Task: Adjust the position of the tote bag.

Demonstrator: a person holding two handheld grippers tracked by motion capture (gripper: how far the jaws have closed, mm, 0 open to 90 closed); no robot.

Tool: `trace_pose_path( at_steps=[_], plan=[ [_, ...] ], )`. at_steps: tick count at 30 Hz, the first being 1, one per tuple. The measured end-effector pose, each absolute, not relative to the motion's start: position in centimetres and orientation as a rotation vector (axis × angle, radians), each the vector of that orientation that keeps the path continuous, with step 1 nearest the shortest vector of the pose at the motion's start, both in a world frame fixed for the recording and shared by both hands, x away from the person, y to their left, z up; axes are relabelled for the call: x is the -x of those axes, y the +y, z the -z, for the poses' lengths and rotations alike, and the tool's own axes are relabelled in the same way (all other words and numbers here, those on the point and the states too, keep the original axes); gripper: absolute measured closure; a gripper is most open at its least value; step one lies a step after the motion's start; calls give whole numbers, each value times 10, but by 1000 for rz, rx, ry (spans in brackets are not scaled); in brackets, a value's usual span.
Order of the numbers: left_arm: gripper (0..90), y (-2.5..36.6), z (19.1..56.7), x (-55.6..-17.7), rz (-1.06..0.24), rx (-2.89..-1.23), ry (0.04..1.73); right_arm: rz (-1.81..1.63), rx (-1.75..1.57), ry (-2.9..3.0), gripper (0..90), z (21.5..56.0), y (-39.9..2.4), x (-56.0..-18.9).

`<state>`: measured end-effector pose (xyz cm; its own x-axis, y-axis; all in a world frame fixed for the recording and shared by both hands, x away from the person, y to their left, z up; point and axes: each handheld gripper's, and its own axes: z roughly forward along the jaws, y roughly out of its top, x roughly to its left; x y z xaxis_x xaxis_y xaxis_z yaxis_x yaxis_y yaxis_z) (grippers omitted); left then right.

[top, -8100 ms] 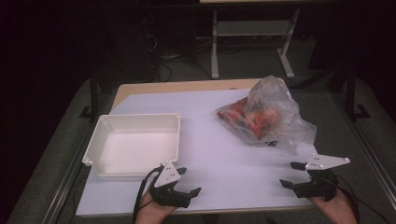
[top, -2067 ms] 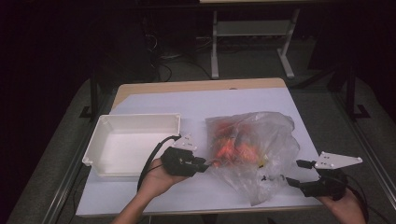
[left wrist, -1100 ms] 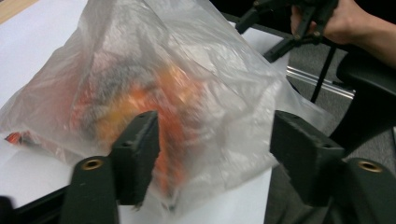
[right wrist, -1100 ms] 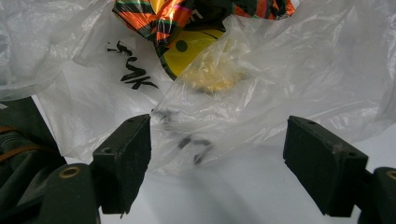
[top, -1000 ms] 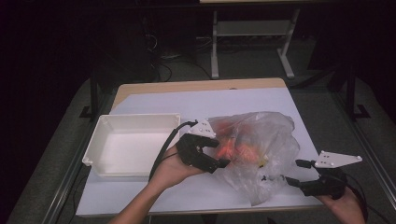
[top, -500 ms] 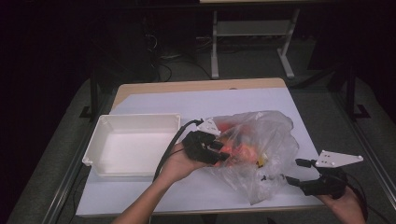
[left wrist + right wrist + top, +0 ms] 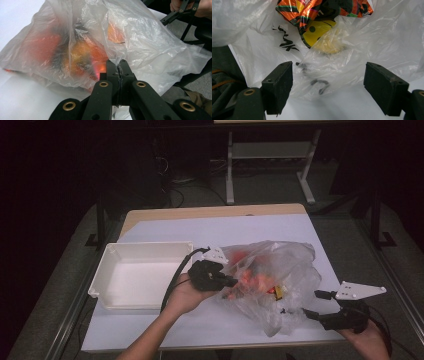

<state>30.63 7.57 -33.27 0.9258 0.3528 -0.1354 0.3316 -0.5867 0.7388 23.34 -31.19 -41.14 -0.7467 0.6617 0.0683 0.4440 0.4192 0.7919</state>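
Observation:
A clear plastic bag (image 7: 280,275) holding orange and red packets lies on the white table top. My left gripper (image 7: 231,283) presses into the bag's left side. In the left gripper view the jaws of my left gripper (image 7: 119,68) are shut on a pinched fold of the plastic bag (image 7: 140,37). My right gripper (image 7: 311,304) stands open at the bag's near right corner. In the right gripper view my right gripper (image 7: 328,86) has its pads wide apart, with the bag's film (image 7: 329,62) and a yellow smiley print (image 7: 318,31) just ahead.
An empty white tray (image 7: 107,285) sits on the left of the table, beside my left hand. A metal stand (image 7: 270,155) rises behind the table's far edge. The table's near right edge lies under my right hand (image 7: 367,340).
My left gripper moved from the front of the table up and right to the bag and shut on its plastic. The bag now lies flatter and nearer. My right gripper hardly moved.

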Motion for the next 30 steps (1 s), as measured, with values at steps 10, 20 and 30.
trace_pose_path(
  at_steps=[10, 20, 30],
  plan=[
    [899, 105, 341, -305, -30, -2219, 543, -1216, -959, 2443, 235, 415, -306, -236],
    [899, 122, 356, -302, -29, -2244, 586, -1204, -955, 2462, 238, 418, -300, -238],
    [899, 120, 374, -298, -14, -2301, 584, -1199, -953, 2475, 239, 419, -300, -239]
  ],
)
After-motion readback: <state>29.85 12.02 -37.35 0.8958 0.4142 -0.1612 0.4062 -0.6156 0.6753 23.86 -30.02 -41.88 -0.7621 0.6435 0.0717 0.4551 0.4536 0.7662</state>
